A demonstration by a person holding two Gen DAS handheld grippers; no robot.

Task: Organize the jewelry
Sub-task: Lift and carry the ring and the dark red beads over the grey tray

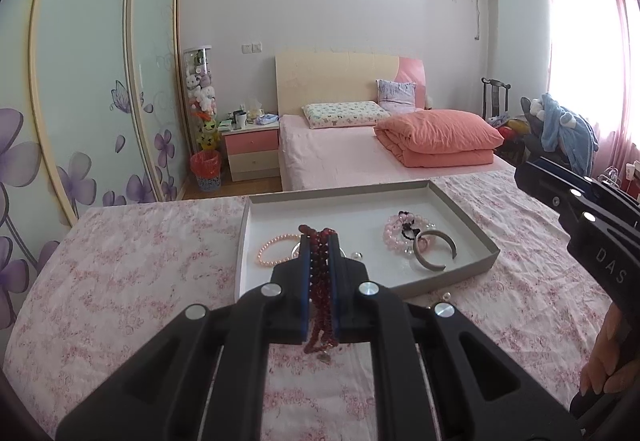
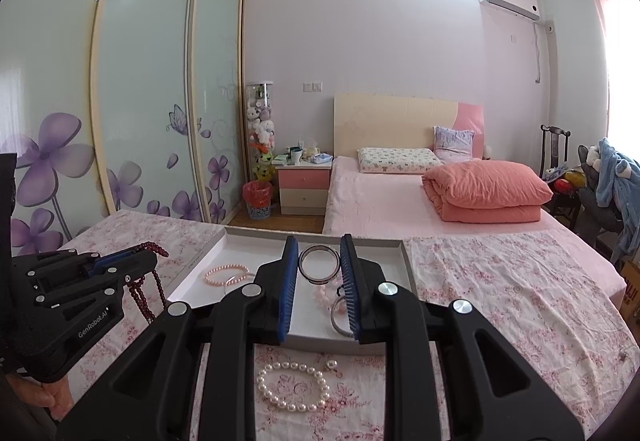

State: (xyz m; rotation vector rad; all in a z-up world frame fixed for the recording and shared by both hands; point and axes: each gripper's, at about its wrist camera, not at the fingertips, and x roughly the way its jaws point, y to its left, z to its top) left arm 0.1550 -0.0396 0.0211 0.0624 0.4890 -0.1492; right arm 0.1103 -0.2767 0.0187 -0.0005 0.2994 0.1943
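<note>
Where bedroom light falls, floral tablecloth (image 2: 500, 281) under grey tray (image 2: 404, 253).

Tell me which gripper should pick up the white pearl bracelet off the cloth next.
Neither is free yet. Right gripper looks better placed: the pearl bracelet lies just below it, but it must first drop its bangle in the tray. Left gripper holds red beads.
</note>
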